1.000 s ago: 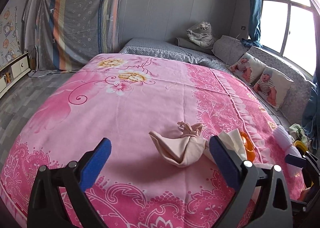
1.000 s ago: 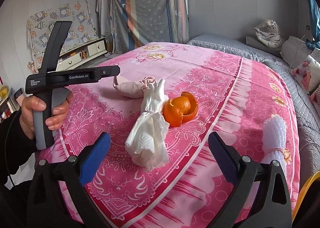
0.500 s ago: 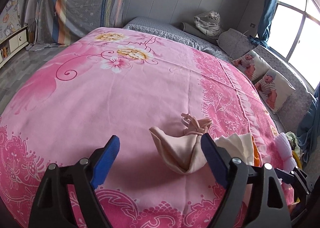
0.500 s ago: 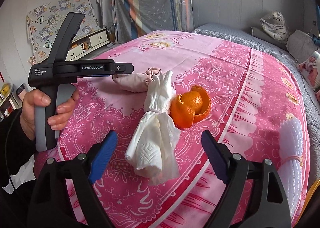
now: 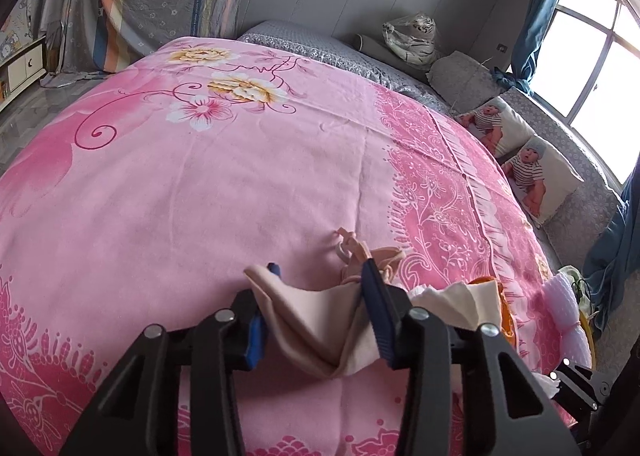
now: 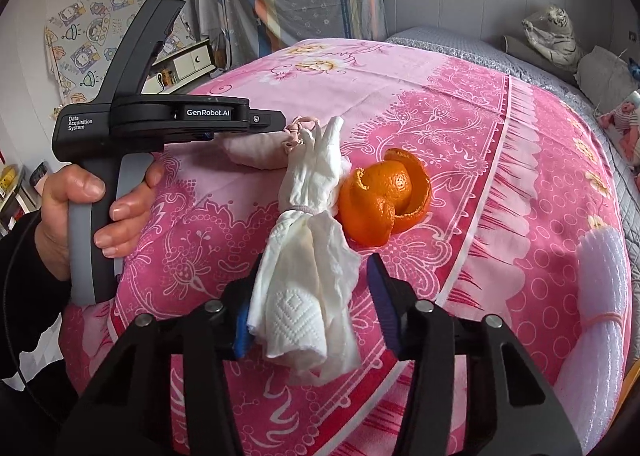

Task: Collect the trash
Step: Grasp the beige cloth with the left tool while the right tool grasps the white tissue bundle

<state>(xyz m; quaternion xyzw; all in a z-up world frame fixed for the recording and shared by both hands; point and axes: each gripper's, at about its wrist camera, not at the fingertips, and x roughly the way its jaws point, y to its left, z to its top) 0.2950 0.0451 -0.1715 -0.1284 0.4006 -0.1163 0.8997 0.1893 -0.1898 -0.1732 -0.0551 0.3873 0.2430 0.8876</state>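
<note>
Now both sets of jaws have just been closing: left gripper (image 5: 320, 298) clamps the beige cloth bundle (image 5: 316, 320), right gripper (image 6: 312, 288) the white tissue bundle (image 6: 308, 280), so both look ready to lift.

A home bedroom is shown: a bed is covered by a pink floral sheet (image 5: 224, 183), baby-print pillows (image 5: 536, 175) are lined under a curtained window (image 5: 600, 39), and cartoon posters (image 6: 86, 51) are pinned up.

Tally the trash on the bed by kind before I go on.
Beige cloth bundle: 1
White paper tissue wad: 1
Orange peel: 1
White foam roll: 1
Total: 4
</note>
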